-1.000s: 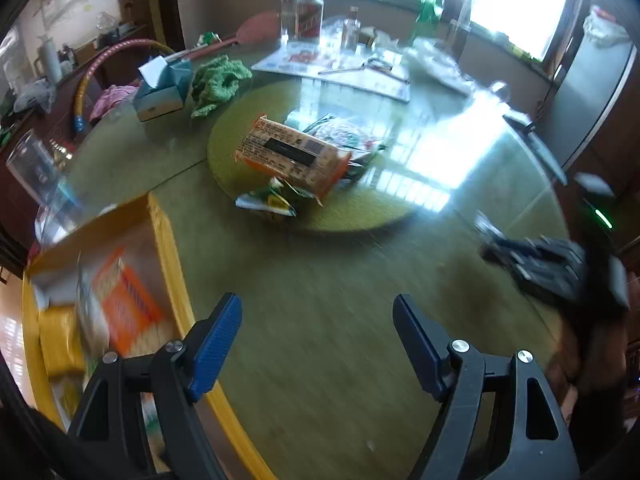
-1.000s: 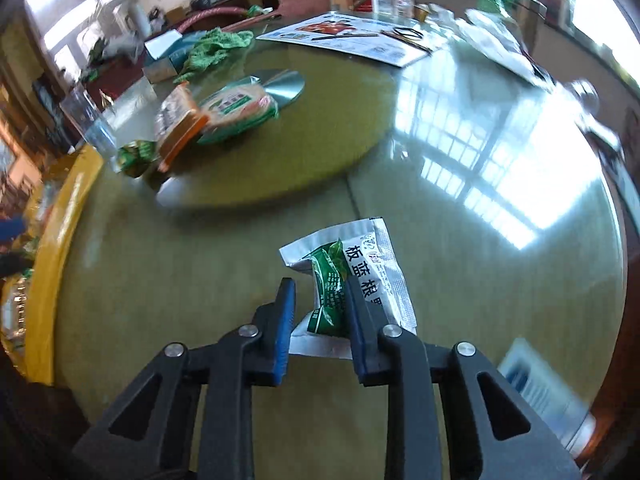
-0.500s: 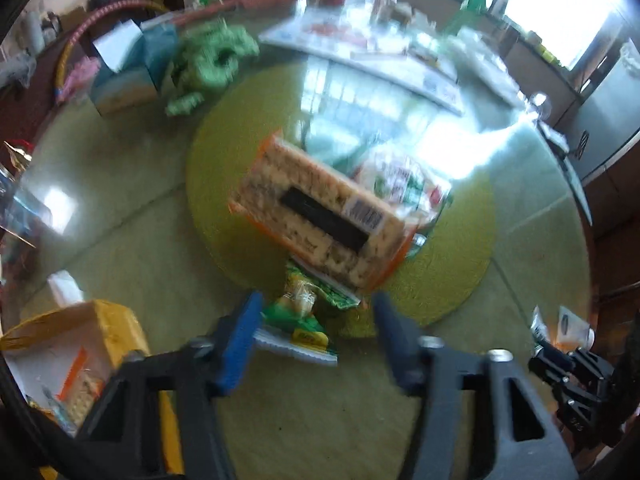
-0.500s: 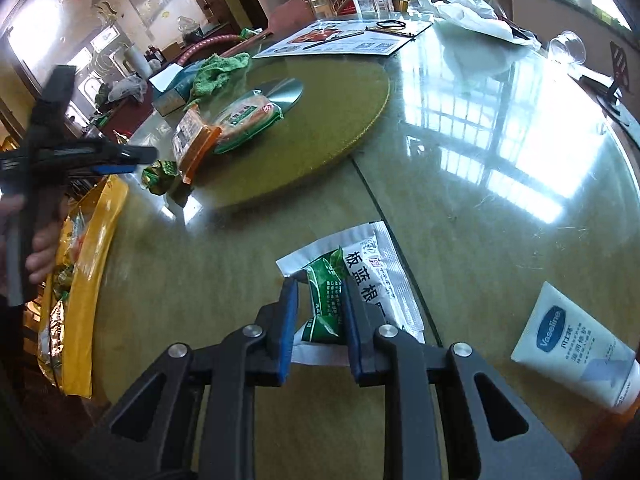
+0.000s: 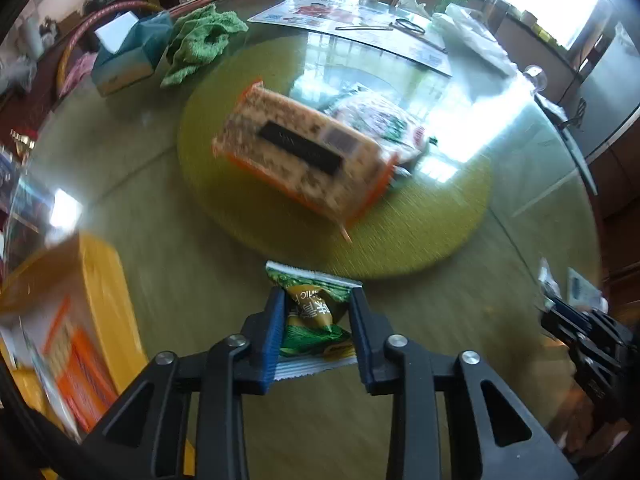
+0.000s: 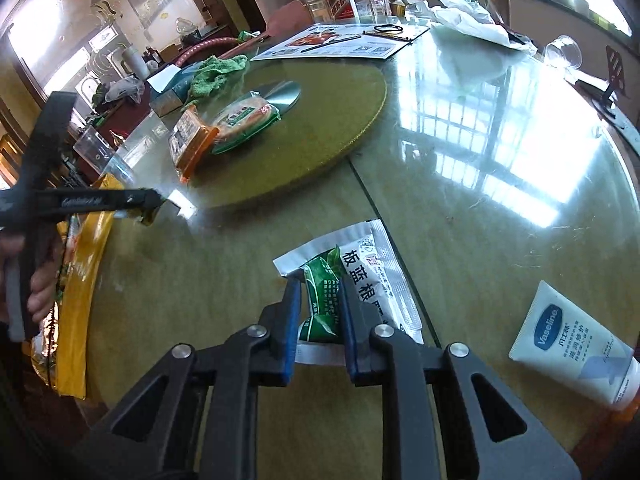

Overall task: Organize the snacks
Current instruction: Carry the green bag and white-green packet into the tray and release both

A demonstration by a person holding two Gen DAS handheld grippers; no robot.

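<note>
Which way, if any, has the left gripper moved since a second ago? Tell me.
Yes. The left gripper went forward toward the round green turntable, then closed on the small green snack packet near its rim; a second ago it hung open, farther back.

**Snack count on the round table**

Two grippers are in play, left gripper (image 5: pixel 316 320) and right gripper (image 6: pixel 320 312), one packet each: a green snack packet (image 5: pixel 312 316) and a white-green sachet (image 6: pixel 360 276). On the turntable (image 6: pixel 336 120), one orange cracker pack (image 5: pixel 304 152) and one green-labelled bag (image 6: pixel 244 116). One yellow box (image 5: pixel 100 280), one Vaseline tube (image 6: pixel 568 340), one tissue box (image 5: pixel 128 56).
</note>
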